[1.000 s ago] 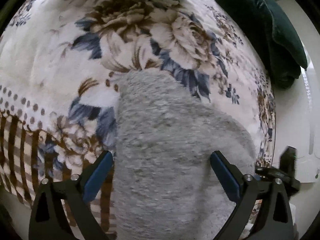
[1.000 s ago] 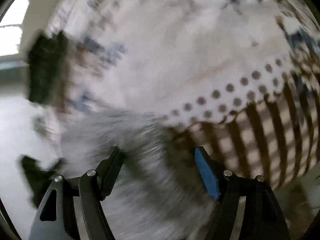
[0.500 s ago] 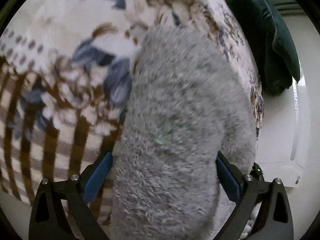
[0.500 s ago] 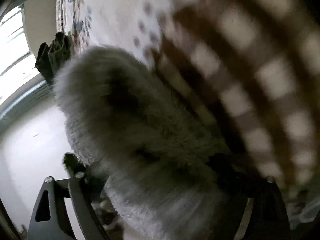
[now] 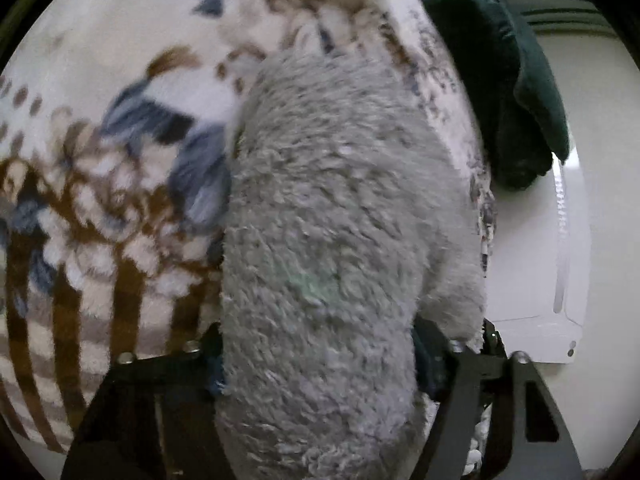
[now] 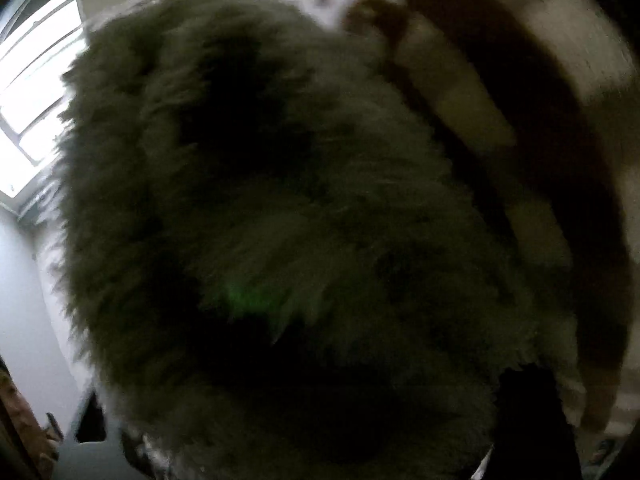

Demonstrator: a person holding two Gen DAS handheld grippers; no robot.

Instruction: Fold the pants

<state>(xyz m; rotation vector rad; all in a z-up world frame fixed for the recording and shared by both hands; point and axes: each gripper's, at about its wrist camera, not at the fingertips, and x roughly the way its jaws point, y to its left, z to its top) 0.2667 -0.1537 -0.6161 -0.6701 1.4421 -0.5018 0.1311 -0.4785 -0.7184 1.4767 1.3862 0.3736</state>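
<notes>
The grey fleece pants [image 5: 340, 200] lie bunched on a floral blanket [image 5: 120, 80] and run down between the fingers of my left gripper [image 5: 320, 360]. Its jaws are closing, and both pads sink into the sides of the fleece. In the right wrist view the same pants [image 6: 260, 180] fill almost the whole dark, blurred picture. My right gripper [image 6: 308, 412] has its jaws closing around that fleece. Only a dark right finger [image 6: 528, 420] shows, and the pads are hidden under the pile.
The blanket's brown striped border [image 5: 60, 340] hangs toward me at the bed's edge. A dark green garment [image 5: 516, 92] lies at the far right of the bed. White floor [image 5: 528, 260] is to the right, and a bright window [image 6: 36, 80] is at the left.
The left jaws have closed in from wide apart onto the sides of the fleece. The right gripper has dropped and tilted closer, so the pants now cover its view and its fingers.
</notes>
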